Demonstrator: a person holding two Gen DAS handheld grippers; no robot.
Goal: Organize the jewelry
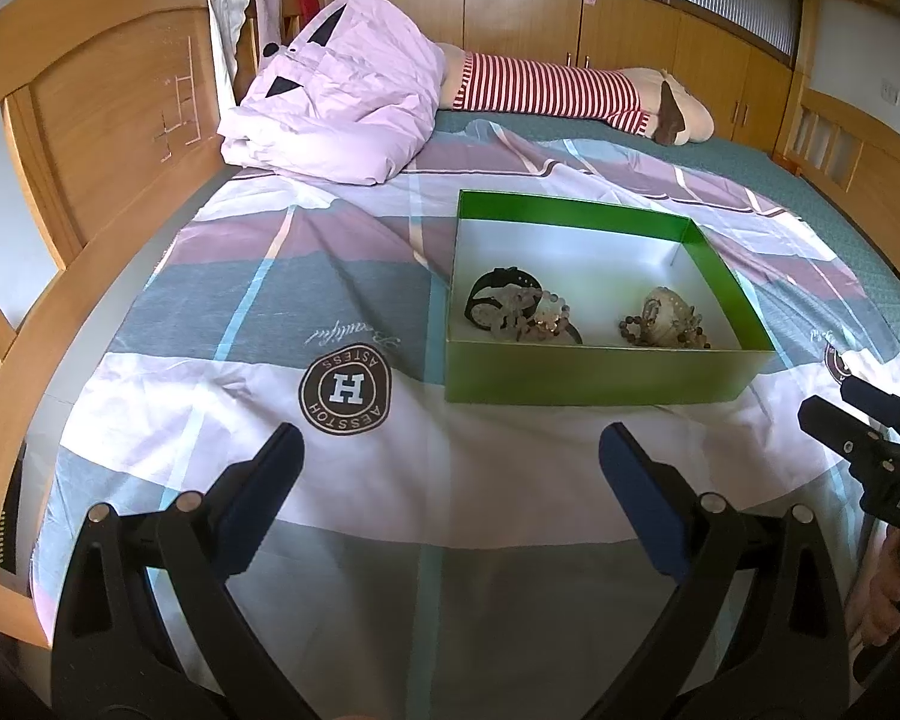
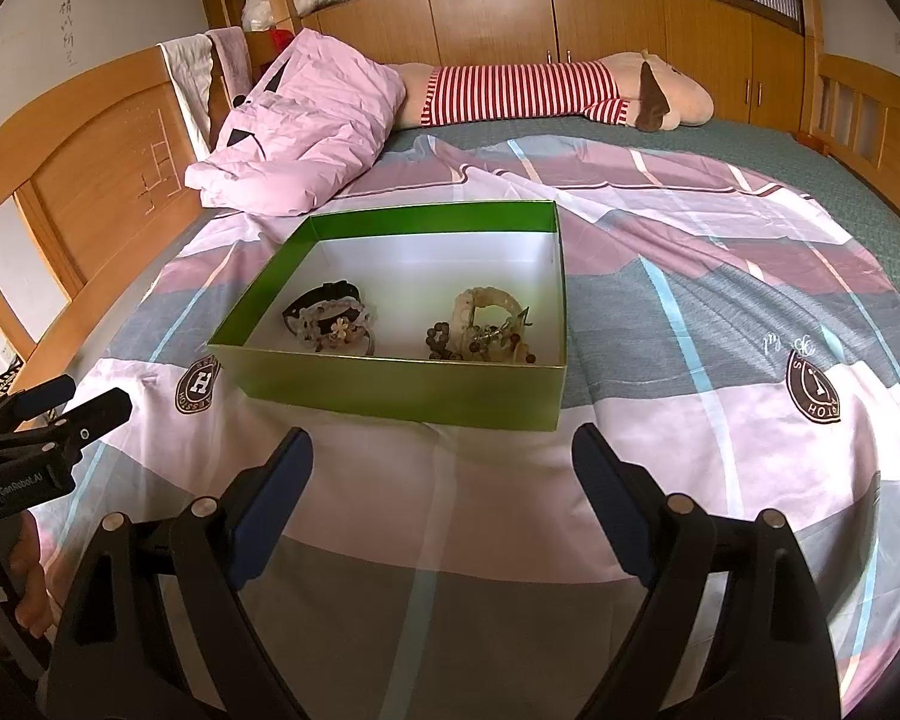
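Note:
A green box [image 1: 588, 375] with a white inside sits on the bed; it also shows in the right wrist view [image 2: 390, 387]. Inside it, on the left, lies a black watch with pale bead bracelets [image 1: 513, 306] [image 2: 330, 318]. On the right lies a cream bangle with dark bead strings [image 1: 663, 318] [image 2: 486, 324]. My left gripper [image 1: 450, 450] is open and empty, held short of the box's near wall. My right gripper [image 2: 441, 450] is open and empty, also short of the box. Each gripper shows at the edge of the other's view [image 1: 852, 414] [image 2: 78, 402].
The bed is covered by a pink, grey and white plaid sheet [image 1: 390, 450]. A crumpled pink duvet [image 1: 342, 102] and a long striped plush toy [image 1: 570, 90] lie at the far side. A wooden headboard [image 1: 108, 120] stands on the left, wooden cabinets behind.

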